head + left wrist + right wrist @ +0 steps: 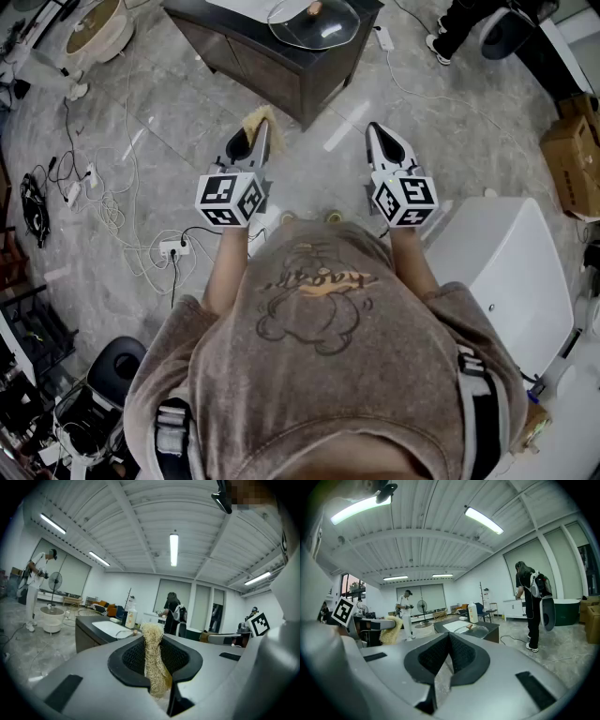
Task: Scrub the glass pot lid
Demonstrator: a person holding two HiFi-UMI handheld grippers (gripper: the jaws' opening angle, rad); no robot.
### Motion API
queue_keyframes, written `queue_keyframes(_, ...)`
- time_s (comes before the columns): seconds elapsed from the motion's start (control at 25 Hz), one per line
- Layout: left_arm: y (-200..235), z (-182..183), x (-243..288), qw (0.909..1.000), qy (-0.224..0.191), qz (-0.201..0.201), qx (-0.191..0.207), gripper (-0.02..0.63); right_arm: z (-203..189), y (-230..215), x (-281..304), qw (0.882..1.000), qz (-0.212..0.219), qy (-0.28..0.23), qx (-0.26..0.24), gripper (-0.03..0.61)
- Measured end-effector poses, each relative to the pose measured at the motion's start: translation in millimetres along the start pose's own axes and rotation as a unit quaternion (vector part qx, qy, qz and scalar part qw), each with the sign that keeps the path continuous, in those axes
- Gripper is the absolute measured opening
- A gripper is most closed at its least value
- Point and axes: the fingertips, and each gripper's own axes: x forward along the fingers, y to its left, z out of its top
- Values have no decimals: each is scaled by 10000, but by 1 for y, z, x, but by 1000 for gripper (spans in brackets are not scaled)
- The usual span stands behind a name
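Note:
The glass pot lid (314, 23) lies on a dark counter (281, 66) ahead of me, its knob up; it also shows as a lid (472, 630) in the right gripper view and faintly as a lid (125, 633) in the left gripper view. My left gripper (262, 129) is shut on a tan loofah scrubber (255, 118), and that scrubber (153, 660) stands squeezed between the black pads. My right gripper (373, 131) is shut with nothing in it, its pads (459, 656) meeting. Both grippers hang over the floor, short of the counter.
Cables and a power strip (172, 247) lie on the floor to the left. A white cabinet (502, 272) stands at my right and cardboard boxes (572, 155) beyond it. A person (459, 28) stands past the counter, where a bottle (130, 617) stands.

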Motion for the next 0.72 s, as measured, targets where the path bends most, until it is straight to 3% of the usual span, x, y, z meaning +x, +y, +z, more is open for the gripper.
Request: queue_keyframes(0.72,47,-3,13,9989,216,-416,80,71,-22,31,42,9991,-232,83,349,2)
